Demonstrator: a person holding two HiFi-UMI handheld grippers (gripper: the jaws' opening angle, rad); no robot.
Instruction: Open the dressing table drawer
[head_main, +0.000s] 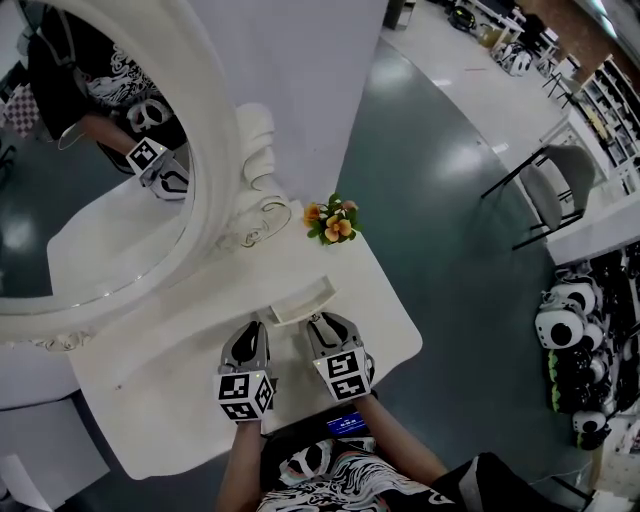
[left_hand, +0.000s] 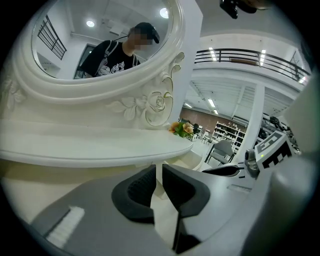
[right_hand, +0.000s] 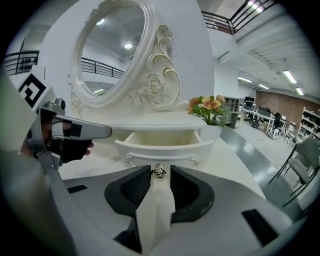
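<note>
Here, the cream drawer (right_hand: 160, 147) stands pulled out, its knob (right_hand: 159, 170) untouched between the right gripper's (right_hand: 159, 176) parted jaws; the left gripper's (left_hand: 159, 174) jaws gape narrowly, empty.

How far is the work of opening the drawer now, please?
Done: the drawer already stands pulled out from the dressing table. In hand: the right hand-held gripper has the knob between its jaws, seemingly not pressing it. Left: probably only to draw back.
</note>
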